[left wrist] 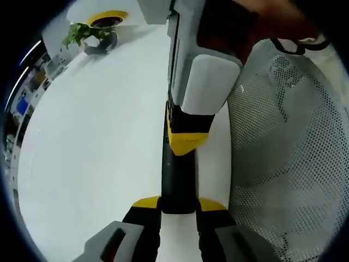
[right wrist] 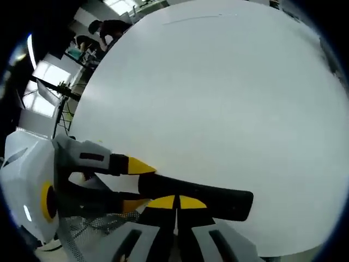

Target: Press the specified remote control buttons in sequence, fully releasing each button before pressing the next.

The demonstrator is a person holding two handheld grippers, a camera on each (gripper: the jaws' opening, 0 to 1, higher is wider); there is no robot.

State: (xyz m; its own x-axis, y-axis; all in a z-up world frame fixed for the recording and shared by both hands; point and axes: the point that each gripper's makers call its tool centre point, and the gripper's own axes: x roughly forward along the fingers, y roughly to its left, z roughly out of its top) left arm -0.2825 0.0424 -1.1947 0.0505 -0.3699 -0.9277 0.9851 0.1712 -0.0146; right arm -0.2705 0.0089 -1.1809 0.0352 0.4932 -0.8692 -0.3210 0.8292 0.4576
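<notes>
A long black remote control [left wrist: 178, 177] runs up between the yellow-tipped jaws of my left gripper [left wrist: 179, 204], which is shut on its near end and holds it above the white table [left wrist: 92, 142]. My right gripper [left wrist: 188, 141] comes down from above, its yellow tip resting on the remote's top face. In the right gripper view the remote [right wrist: 221, 200] lies crosswise. My right gripper [right wrist: 176, 203] has its jaws shut together, tips on the remote. The left gripper [right wrist: 136, 185] clamps the remote's left end. The buttons are hidden.
A white mesh chair back [left wrist: 289, 147] stands close on the right. A potted plant [left wrist: 87, 34] and a yellow-rimmed round object [left wrist: 107, 19] sit at the table's far end. A person [right wrist: 112, 27] bends over beyond the table [right wrist: 218, 93], among stands and windows.
</notes>
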